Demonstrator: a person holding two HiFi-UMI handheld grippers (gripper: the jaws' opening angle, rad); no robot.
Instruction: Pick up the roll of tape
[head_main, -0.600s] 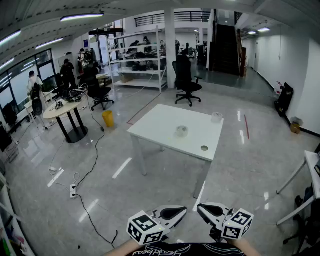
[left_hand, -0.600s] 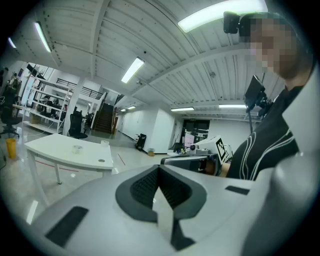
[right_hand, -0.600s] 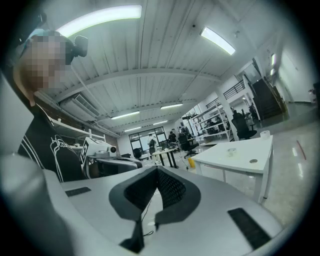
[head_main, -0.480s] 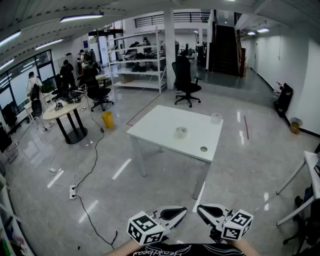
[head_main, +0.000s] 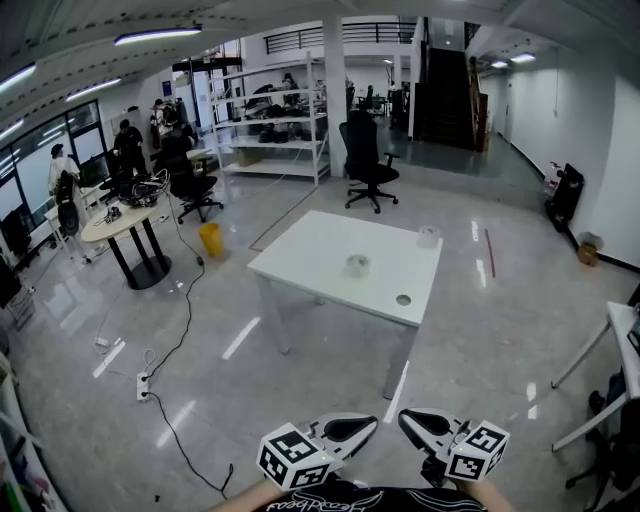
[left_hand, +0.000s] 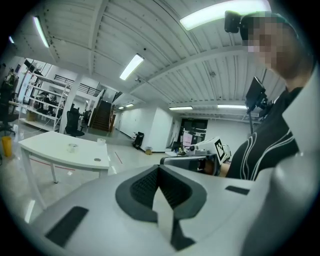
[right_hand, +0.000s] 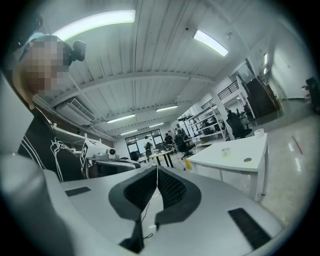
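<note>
**Tape Waited on Table, Both Grippers Closed and Empty**

The translucent roll of tape (head_main: 357, 264) lay near the middle of the white rectangular table (head_main: 300, 255). It was at 12 o'clock from both grippers and well apart from them. A small white roll (head_main: 428, 236) stood at the tape's 2 o'clock, by the far corner, and a round hole (head_main: 403, 299) sat at its 4 o'clock. The left gripper (head_main: 370, 423) and right gripper (head_main: 404, 417) hung side by side at 6 o'clock, each with its fingers pressed together on nothing.
</note>
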